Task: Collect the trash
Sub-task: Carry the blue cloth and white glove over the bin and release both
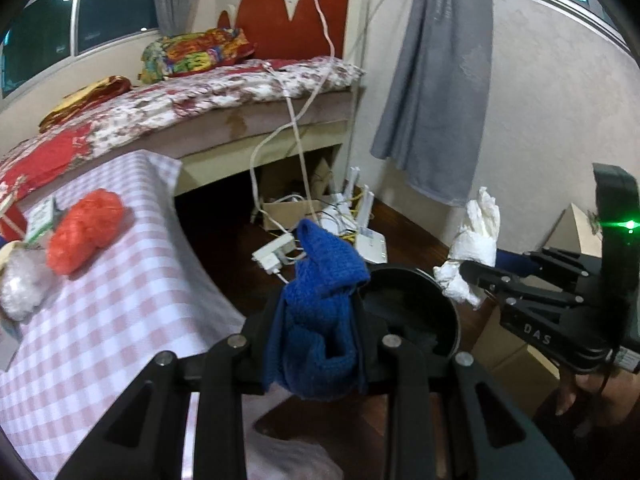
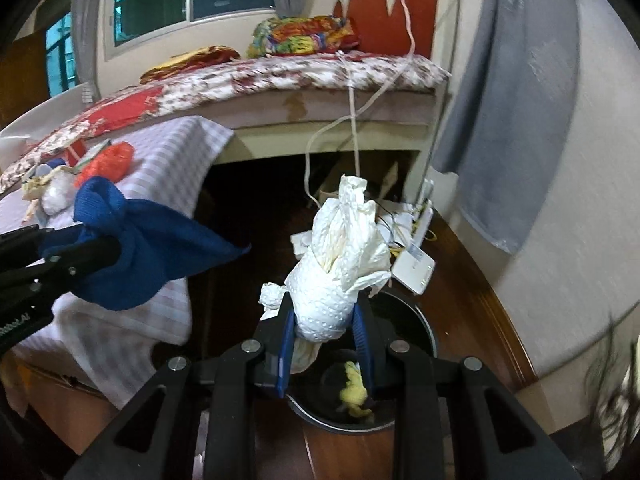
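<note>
bin (image 2: 416, 322), black and round, sits on the dark wood floor (image 2: 472, 280) beside the checked tablecloth (image 1: 132, 280), with a yellow scrap (image 2: 354, 394) inside. left gripper (image 1: 316, 344) is clamped on a blue knitted cloth (image 1: 320, 300) just above the bin's rim. right gripper (image 2: 324, 344) is pinched around a crumpled white paper towel (image 2: 344, 264), held over the bin. an orange mesh bundle (image 1: 84, 236) and a white plastic wad (image 1: 22, 286) lie on the tablecloth.

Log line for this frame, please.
left hand-held gripper: holds blue cloth | right hand-held gripper: holds paper wad | above bin
</note>
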Demonstrator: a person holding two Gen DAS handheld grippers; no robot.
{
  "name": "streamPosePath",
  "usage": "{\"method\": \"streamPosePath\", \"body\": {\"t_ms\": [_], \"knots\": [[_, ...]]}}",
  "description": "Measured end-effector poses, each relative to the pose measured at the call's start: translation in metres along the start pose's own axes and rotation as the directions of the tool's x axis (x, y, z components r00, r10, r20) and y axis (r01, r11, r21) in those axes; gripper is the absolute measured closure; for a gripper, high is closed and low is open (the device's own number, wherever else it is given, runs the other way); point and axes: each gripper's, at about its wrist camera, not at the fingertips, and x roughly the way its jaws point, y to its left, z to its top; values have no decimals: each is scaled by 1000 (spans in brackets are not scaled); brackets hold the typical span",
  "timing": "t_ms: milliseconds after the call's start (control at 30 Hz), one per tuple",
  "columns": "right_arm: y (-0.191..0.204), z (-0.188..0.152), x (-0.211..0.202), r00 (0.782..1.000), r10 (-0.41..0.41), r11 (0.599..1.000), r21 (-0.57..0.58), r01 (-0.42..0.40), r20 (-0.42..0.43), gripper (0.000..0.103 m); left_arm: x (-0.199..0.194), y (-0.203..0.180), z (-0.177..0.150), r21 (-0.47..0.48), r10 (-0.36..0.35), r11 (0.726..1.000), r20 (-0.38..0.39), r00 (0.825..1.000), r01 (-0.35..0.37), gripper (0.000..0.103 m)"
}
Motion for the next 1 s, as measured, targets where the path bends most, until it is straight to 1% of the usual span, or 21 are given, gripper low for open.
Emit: {"method": "streamPosePath", "body": {"t_ms": [200, 400, 600, 733, 933, 967, 1000], "knots": [[-25, -15, 19, 998, -12, 1000, 9, 13, -62, 74, 26, -21, -2, 23, -54, 998, -45, 998, 55, 74], [-45, -34, 43, 992, -7, 1000, -6, 6, -129, 74, 62, -41, -9, 57, -83, 994, -106, 991, 90, 74], [-52, -48, 69, 984, 16, 998, -52, -26, -177, 74, 99, -52, -18, 67, -104, 991, -177, 979, 117, 74], [-52, -59, 95, 974, 39, 996, -74, -57, -223, 74, 120, -58, -20, 77, -132, 986, -197, 972, 149, 74], [-53, -77, 130, 953, 62, 991, -98, -95, -297, 74, 149, -65, -24, 78, -173, 977, -246, 954, 198, 74], [-54, -79, 134, 949, 65, 989, -103, -101, -310, 73, 153, -66, -25, 74, -185, 975, -262, 947, 211, 71], [-54, -82, 140, 944, 63, 988, -113, -104, -324, 72, 160, -66, -26, 63, -203, 971, -289, 935, 230, 68]]}}
